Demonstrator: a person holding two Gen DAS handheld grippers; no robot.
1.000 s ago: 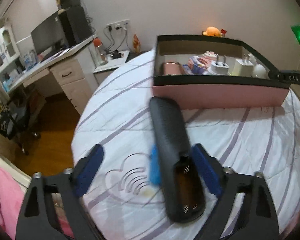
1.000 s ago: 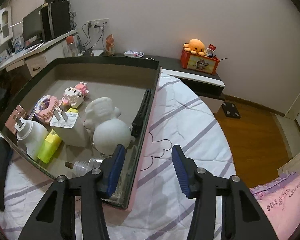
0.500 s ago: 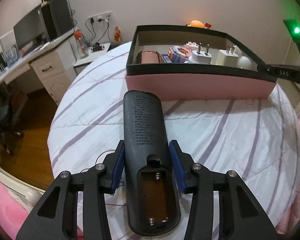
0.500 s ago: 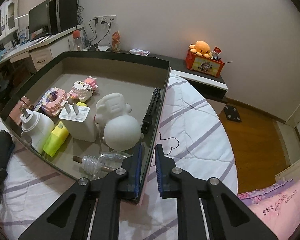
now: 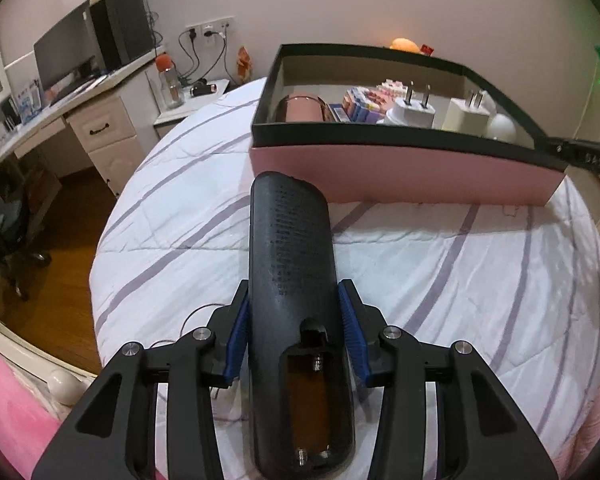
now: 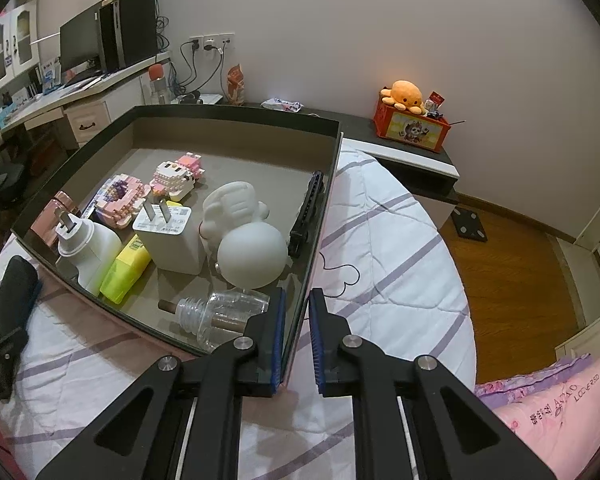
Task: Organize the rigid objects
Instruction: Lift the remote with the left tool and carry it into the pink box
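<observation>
Left wrist view: the left hand-held gripper [image 5: 294, 320], tilted downward, is closing on the black remote [image 5: 292, 264]; the right hand-held gripper [image 6: 297, 334], angled down, clamps the box [image 6: 300, 280] wall.

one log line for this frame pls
left gripper: shut on remote | right gripper: shut on box wall | remote: outside box, over bed

Your left wrist view looks steeply down past its fingers at the bed [image 5: 480, 280], box [image 5: 400, 172] ahead. Your right view sits close over that box's [image 6: 312, 240] near corner. Both share box and desk [image 5: 100, 92].
</observation>
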